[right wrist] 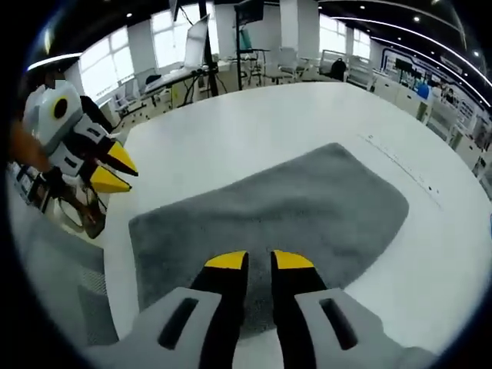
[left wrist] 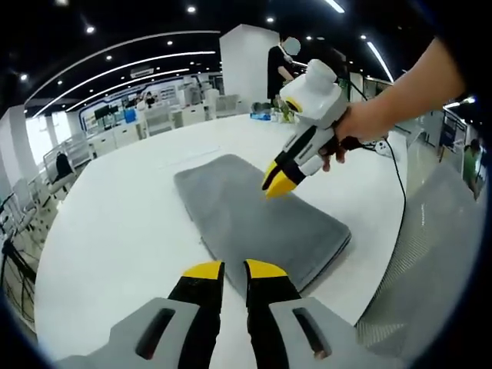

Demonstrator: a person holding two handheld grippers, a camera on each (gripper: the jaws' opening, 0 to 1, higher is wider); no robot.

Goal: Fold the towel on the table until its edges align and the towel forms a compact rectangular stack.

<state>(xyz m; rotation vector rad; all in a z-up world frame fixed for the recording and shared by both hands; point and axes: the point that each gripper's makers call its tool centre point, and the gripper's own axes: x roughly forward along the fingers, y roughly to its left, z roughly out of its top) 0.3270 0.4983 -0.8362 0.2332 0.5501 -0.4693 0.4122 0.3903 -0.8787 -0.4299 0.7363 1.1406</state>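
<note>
Towel (left wrist: 257, 223), grey, lies flat on a white counter (left wrist: 115, 231) as a rectangle. In the left gripper view its near edge looks thick and doubled, so prob. folded at least once already.

Left to right in the left gripper view: rows of desks and equipment far off at left, bare counter, then the towel in the middle. The left tool (left wrist: 234, 269) rises from the bottom w/ yellow tips a small gap apart, pinching nothing, just short of the towel's near edge. Above the towel's mid-right, the right tool (left wrist: 278, 181) is held by a person's hand (left wrist: 346, 138). Its yellow tips point down at the cloth and look nearly together; can't tell if they touch the fabric. A black cable (left wrist: 398, 181) trails over the counter's right side; grey mesh (left wrist: 423, 261), maybe a chair back, sits at far right.

Left to right in the right gripper view: the left tool (right wrist: 115, 171) enters from the left edge, tips slightly parted, off the towel's corner over the counter's rim. The towel (right wrist: 292, 207) spans the centre, well inside the counter (right wrist: 254, 131). The right tool (right wrist: 259, 261) is low over the towel's near part, tips narrowly apart, holding nothing.

Progress, as a judgement: partly done. Edges look roughly lined up, but the shape is still long and wide, not yet a compact stack. Likely at least one more fold left, then squaring of edges.
</note>
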